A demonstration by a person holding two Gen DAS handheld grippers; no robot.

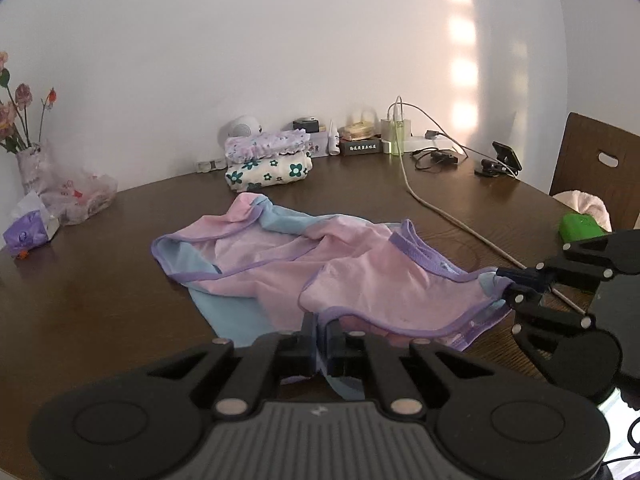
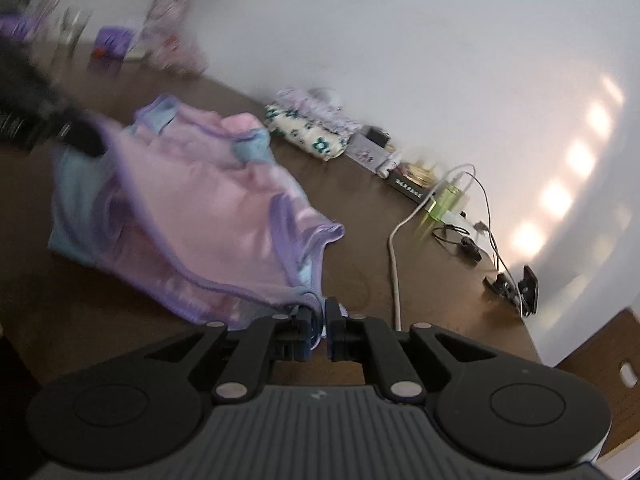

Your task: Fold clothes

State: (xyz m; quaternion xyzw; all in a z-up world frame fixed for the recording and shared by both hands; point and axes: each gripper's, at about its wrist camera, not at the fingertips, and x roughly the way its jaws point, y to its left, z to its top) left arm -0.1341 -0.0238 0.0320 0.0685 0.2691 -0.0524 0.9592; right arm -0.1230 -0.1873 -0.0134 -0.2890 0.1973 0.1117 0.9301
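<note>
Pink top (image 1: 320,268) rumpled on worktop (image 1: 100,300); thin, limp, light (likely slippery). Left tongs (image 1: 322,344) pinch its near hem, right tongs (image 2: 324,330) its purple-trimmed corner. Bound edges grip best.

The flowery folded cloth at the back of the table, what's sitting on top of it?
A folded purple frilly cloth lies on top of the flowery folded cloth. Behind them a round white thing peeks out, partly covered. Whatever is under the stack on the table can't be seen.

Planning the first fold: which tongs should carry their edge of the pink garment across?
Probably the right tongs. They pinch the pink garment at its outer corner, with free cloth to swing inward. The left tongs clamp the near hem mid-span, better as an anchor.
</note>
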